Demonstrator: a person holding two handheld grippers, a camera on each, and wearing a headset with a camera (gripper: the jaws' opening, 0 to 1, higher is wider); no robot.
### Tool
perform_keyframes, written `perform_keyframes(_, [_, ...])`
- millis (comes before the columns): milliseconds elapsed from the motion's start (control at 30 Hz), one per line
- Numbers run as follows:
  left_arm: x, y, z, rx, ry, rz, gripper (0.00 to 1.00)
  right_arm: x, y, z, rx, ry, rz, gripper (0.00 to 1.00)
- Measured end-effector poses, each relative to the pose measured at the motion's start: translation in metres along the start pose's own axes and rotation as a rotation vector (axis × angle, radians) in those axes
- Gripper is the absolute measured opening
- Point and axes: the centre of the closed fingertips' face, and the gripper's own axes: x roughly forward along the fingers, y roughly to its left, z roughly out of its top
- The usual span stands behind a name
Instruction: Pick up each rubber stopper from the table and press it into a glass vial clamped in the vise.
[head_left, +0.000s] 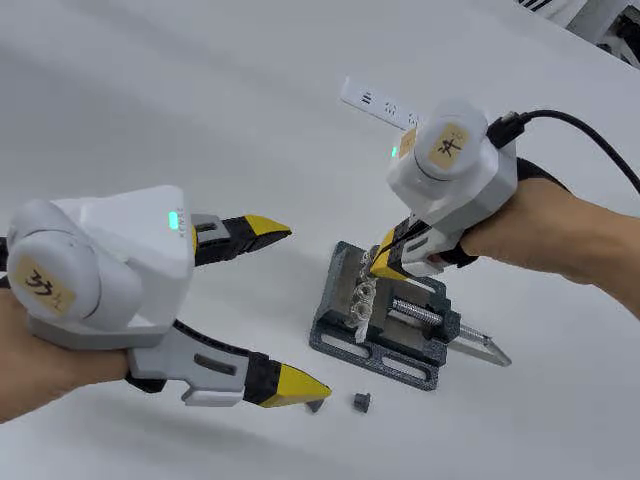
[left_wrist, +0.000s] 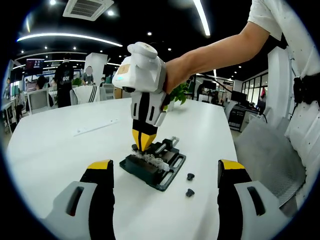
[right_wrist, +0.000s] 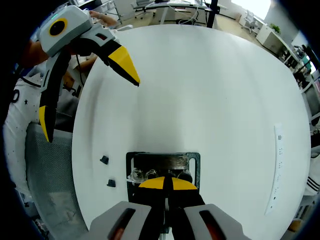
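The right gripper (head_left: 385, 262), jaws closed, tips at the vials (head_left: 362, 298) beneath it, should press straight down; the left gripper (head_left: 300, 310) hangs wide open beside two stoppers (head_left: 361, 402).

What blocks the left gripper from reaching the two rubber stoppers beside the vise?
Probably nothing, so yes: the left gripper is open with one jaw tip beside the rubber stoppers on bare table; the right gripper is at the vise.

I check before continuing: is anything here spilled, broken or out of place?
Nothing stands out. The vise sits flat on the table, vials stand clamped in it, and two loose stoppers lie beside it.
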Motion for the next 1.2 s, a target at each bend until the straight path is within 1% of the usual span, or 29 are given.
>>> perform_keyframes(267, [0.001, -0.002, 0.001, 0.002, -0.001, -0.001, 0.84, 0.001, 0.0, 0.0, 0.015, 0.005, 0.007, 0.0])
perform_keyframes(400, [0.003, -0.004, 0.002, 0.003, 0.003, -0.005, 0.84, 0.002, 0.0, 0.001, -0.004, 0.024, 0.004, 0.0])
perform_keyframes(567, [0.006, -0.009, 0.005, 0.012, 0.006, -0.017, 0.84, 0.0, 0.001, 0.001, 0.008, 0.019, 0.01, 0.0])
perform_keyframes(667, [0.005, -0.01, 0.006, 0.018, 0.013, -0.018, 0.84, 0.0, 0.002, 0.0, 0.008, 0.013, -0.001, 0.0])
perform_keyframes(733, [0.004, -0.011, 0.007, 0.023, 0.02, -0.021, 0.84, -0.001, 0.001, 0.0, -0.01, 0.0, -0.009, 0.0])
perform_keyframes(767, [0.003, -0.012, 0.006, 0.028, 0.027, -0.023, 0.84, -0.001, 0.003, 0.002, 0.06, -0.035, 0.003, 0.0])
perform_keyframes(800, [0.003, -0.012, 0.006, 0.028, 0.03, -0.023, 0.84, -0.001, 0.002, 0.001, 0.072, -0.045, 0.007, 0.0])
perform_keyframes(833, [0.002, -0.012, 0.005, 0.028, 0.037, -0.023, 0.84, -0.002, 0.0, 0.0, 0.059, -0.054, 0.007, 0.0])
perform_keyframes(867, [0.001, -0.013, 0.004, 0.032, 0.043, -0.024, 0.84, -0.002, 0.0, 0.0, 0.065, -0.07, 0.008, 0.0])
perform_keyframes(900, [0.0, -0.013, 0.004, 0.037, 0.047, -0.024, 0.85, -0.002, 0.001, 0.001, 0.109, -0.09, 0.008, 0.0])
perform_keyframes(967, [-0.002, -0.014, 0.004, 0.034, 0.052, -0.023, 0.85, -0.004, 0.007, -0.001, 0.082, -0.1, -0.003, 0.0])
perform_keyframes(1033, [-0.004, -0.015, 0.002, 0.04, 0.064, -0.022, 0.84, -0.003, 0.005, 0.002, 0.084, -0.106, -0.015, 0.0])
perform_keyframes(1100, [-0.005, -0.016, 0.002, 0.038, 0.066, -0.021, 0.85, -0.003, 0.004, 0.002, 0.063, -0.105, -0.025, 0.0])
perform_keyframes(1200, [-0.005, -0.019, 0.002, 0.041, 0.073, -0.02, 0.85, -0.003, 0.002, 0.002, 0.055, -0.103, -0.034, 0.0])
